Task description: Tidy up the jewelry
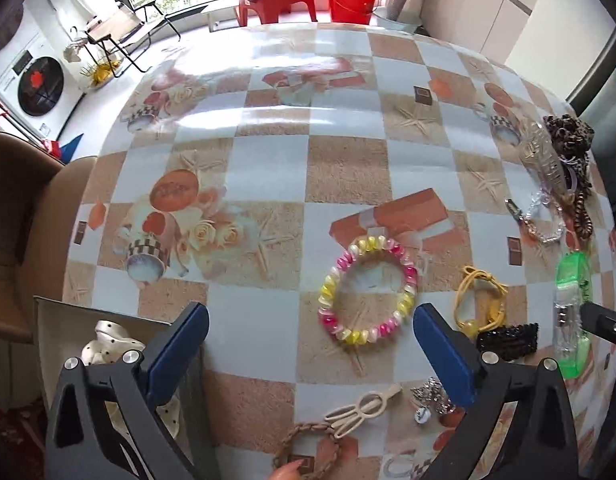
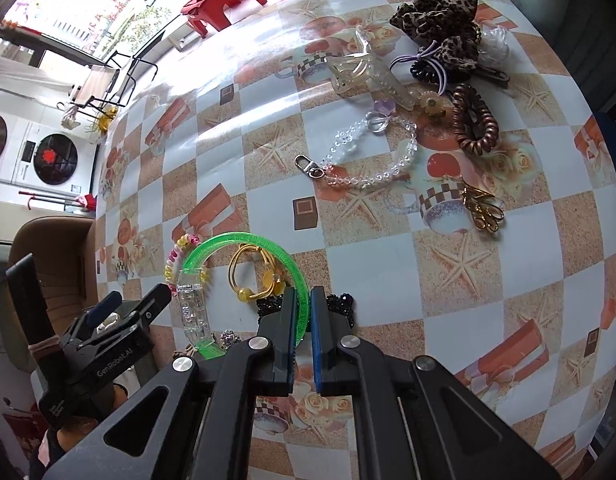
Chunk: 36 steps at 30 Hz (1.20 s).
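The right gripper (image 2: 304,312) is clamped on the rim of a green bangle (image 2: 244,240), which arcs up and left from the jaws, clear of the table (image 2: 387,264). The left gripper (image 1: 309,344) has its jaws spread wide with nothing between them; it hangs over the tablecloth with a pink-and-yellow coil bracelet (image 1: 367,290) just ahead at 12 o'clock.

A grey box (image 1: 108,320) sits at 9 o'clock of the left gripper, at the table's edge, with a white dotted item (image 1: 108,344) already in it. A yellow cord tie (image 1: 479,300) and black clip (image 1: 507,340) lie at 2 o'clock; a cream clip (image 1: 363,408) and braided ring (image 1: 308,444) at 6 o'clock. Farther off on the right view, at 1 o'clock, a clear bead chain (image 2: 371,156), brown coil (image 2: 473,124) and leopard scrunchie (image 2: 439,12) are heaped.

The step looks like carrying the bangle to the box. Next, the right hand probably needs to swing left past the other gripper and let go over the box, while the left drops onto the coil bracelet.
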Tool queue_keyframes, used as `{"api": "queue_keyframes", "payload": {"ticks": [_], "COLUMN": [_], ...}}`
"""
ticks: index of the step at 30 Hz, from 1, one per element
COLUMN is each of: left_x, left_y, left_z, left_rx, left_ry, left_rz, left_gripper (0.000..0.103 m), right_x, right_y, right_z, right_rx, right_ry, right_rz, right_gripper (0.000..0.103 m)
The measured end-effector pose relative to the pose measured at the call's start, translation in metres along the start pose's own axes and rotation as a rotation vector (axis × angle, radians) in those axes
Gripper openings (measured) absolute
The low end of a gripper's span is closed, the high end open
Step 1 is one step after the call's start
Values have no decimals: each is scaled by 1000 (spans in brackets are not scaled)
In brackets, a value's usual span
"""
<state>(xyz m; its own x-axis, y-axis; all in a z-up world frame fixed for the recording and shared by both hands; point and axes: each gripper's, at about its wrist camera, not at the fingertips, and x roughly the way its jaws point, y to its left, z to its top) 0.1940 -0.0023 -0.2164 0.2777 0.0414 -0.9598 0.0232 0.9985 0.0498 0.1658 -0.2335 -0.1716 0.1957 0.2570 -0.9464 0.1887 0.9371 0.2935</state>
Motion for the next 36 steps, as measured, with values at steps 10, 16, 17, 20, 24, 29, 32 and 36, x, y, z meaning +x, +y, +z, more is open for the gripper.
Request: {"api": "queue_keyframes", "payload": {"ticks": [10,16,17,20,24,29,32,36], "left_x": [56,65,63,61,48,9,-20,-61], "left_y": [4,-6,-8,-10,-10,-17,-16,9], "left_z": [9,10,10,12,9,6,0,-16], "left_rx": [5,53,63,73,51,10,-10,-48], "left_ry": [76,60,58,70,51,9,-19,-53], "left_rz": [-31,-77,-82,-122,-160,-204,-217,-220], "left_gripper": [93,58,39,12,12,12,12,12], "right_x": [-4,-5,-5,-7,-11,-17,-21,-26], "right_y": [-1,-3,-3,-2,1,2,5,13], "right_z": [-6,-11,-12,-14,-17,-20,-22,-24], "right_rx": [-12,-14,-16,-18,-28,-35,-45,-73], "right_ry": [-4,-1,0,1,-5,-8,-7,-3], "right_rz": [11,10,10,13,17,23,26,28], "right_gripper": [7,7,7,7,7,7,7,7]}}
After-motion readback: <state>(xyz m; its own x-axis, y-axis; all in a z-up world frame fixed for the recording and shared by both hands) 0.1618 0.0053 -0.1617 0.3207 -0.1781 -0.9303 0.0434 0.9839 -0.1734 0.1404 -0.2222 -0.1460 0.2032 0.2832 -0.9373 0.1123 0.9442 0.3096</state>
